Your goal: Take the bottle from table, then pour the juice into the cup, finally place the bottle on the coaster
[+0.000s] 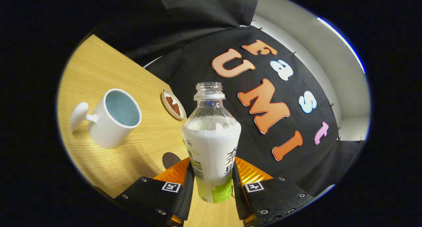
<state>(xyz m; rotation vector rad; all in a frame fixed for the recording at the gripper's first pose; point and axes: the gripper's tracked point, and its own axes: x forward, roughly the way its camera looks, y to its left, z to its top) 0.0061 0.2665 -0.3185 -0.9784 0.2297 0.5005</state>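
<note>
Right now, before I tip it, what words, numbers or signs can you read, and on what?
Nothing reads clearly enough to quote.
bottle label: large dark characters, partly hidden behind a finger, not readable whole; the small print is too blurred.
fingers: a square coded marker on each, a pattern with no words.
cup: no text visible.
The gripper is shut on the bottle, one finger on each side.

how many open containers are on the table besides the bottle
2: the cup beyond the fingers, and a small dish behind it by the wall. The gripper is shut on the bottle.
</note>
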